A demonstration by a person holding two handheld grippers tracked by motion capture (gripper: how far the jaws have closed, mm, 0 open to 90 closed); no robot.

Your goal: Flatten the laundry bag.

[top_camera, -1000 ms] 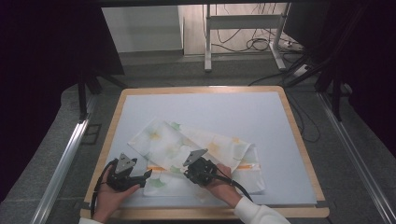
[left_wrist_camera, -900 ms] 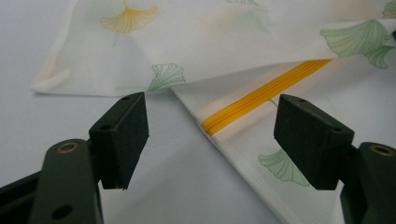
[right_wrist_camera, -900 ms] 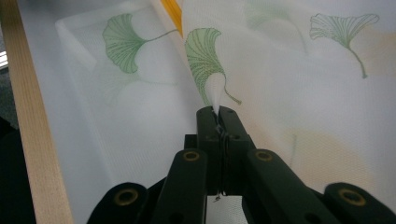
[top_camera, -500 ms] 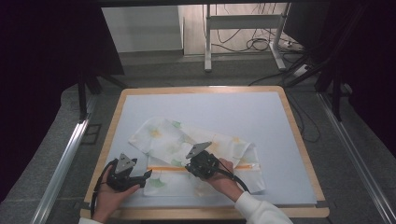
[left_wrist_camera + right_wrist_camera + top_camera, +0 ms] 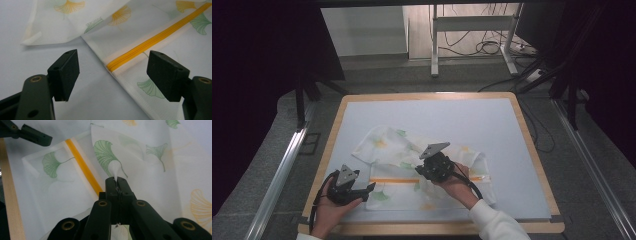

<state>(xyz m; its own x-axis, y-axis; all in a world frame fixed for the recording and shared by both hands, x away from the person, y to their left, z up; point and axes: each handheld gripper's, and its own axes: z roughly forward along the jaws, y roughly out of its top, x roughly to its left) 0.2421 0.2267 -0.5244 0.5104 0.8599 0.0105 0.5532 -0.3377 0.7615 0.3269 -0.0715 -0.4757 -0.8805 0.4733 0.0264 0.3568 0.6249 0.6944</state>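
Note:
A white cloth [image 5: 387, 150] printed with ginkgo leaves lies rumpled on the pale mat [image 5: 462, 120], and an orange stripe [image 5: 394, 180] runs across its near part. My left gripper [image 5: 369, 189] stands open at the cloth's left edge. In the left gripper view its jaws [image 5: 115, 72] straddle the end of the orange stripe [image 5: 155, 40] without touching the cloth [image 5: 140, 25]. My right gripper [image 5: 421, 172] is over the middle of the cloth. The right gripper view shows it [image 5: 117, 181] shut on a small pinched peak of cloth [image 5: 150, 170] beside the stripe [image 5: 80, 167].
A wooden frame [image 5: 432, 229] rims the table. The far half of the mat is bare. Metal rails [image 5: 277, 175] run along the floor on both sides, and a stand's legs with cables [image 5: 482, 47] sit beyond the table. The left gripper [image 5: 35, 136] appears far off in the right gripper view.
My right gripper has moved a little to the right and away from the front edge, with the pinched cloth in it. The left gripper has barely shifted.

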